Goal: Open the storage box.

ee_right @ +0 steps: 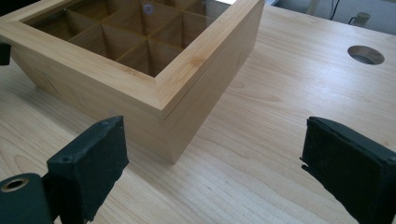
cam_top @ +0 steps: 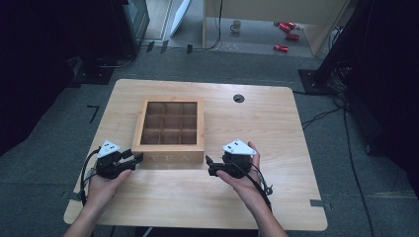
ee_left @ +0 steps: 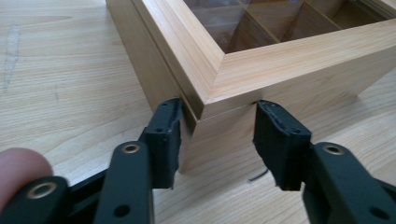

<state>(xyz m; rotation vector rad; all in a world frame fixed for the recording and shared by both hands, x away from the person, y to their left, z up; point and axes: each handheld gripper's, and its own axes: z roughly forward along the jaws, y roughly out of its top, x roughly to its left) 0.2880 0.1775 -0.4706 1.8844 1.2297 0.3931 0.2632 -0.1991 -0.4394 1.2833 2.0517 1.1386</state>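
Near edge: I see both forearms coming in low, palms under the tools. Left gripper (cam_top: pixel 132 158) is angled in toward the tea box (cam_top: pixel 169 129), jaws apart and straddling its near-left corner at the lid seam, pads (ee_left: pixel 164 140) at or nearly on the wood; can't confirm a clamp. Right gripper (cam_top: pixel 209 165) points left at the near-right corner, jaws wide, holding nothing, just short of it. Box sits mid-table (cam_top: pixel 276 128), lid closed, near-square, "TEA" face toward me. Cable hole (cam_top: pixel 238 98) beyond.
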